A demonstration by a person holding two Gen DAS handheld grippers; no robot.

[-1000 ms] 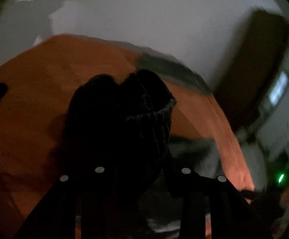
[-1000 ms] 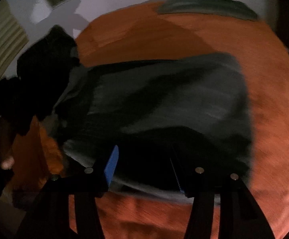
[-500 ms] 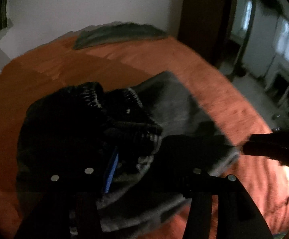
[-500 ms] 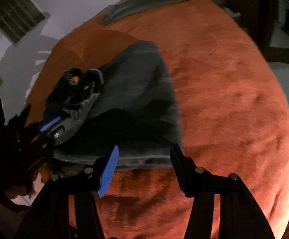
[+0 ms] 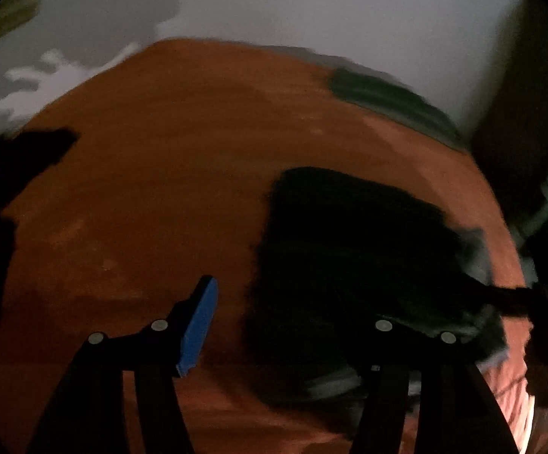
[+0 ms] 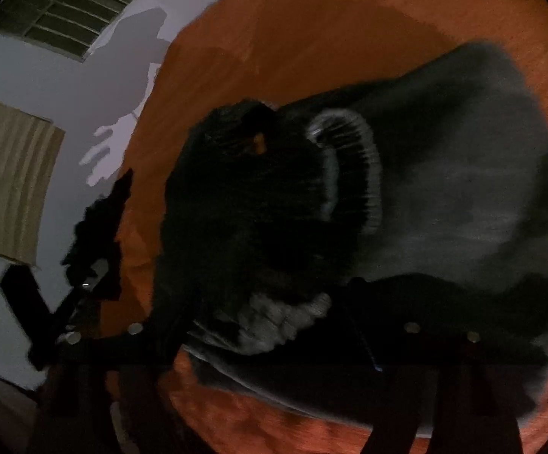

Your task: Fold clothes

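A dark grey knit sweater (image 6: 463, 189) lies bunched on the orange bed cover (image 6: 311, 38), its ribbed cuff (image 6: 364, 166) curled on top. My right gripper (image 6: 270, 302) hangs low over the sweater's near edge, jaws wide open, with a pale ribbed fold (image 6: 281, 321) lying between the dim fingers. In the left wrist view my left gripper (image 5: 274, 295) is open over the bare bed cover (image 5: 141, 189); its blue pad (image 5: 198, 325) shows clearly. The sweater (image 5: 349, 246) reaches under its right finger. The right gripper (image 5: 519, 297) pokes in from the right edge.
A grey-green cloth (image 5: 387, 102) lies at the bed's far edge by the white wall. A dark door or cabinet (image 5: 519, 113) stands to the right. A louvred vent (image 6: 58, 26) and a beige curtain (image 6: 9, 174) are on the wall. The room is dim.
My left gripper let go of the sweater's ribbed part and drew back to the left over bare cover. My right gripper dropped close onto the sweater's near edge.
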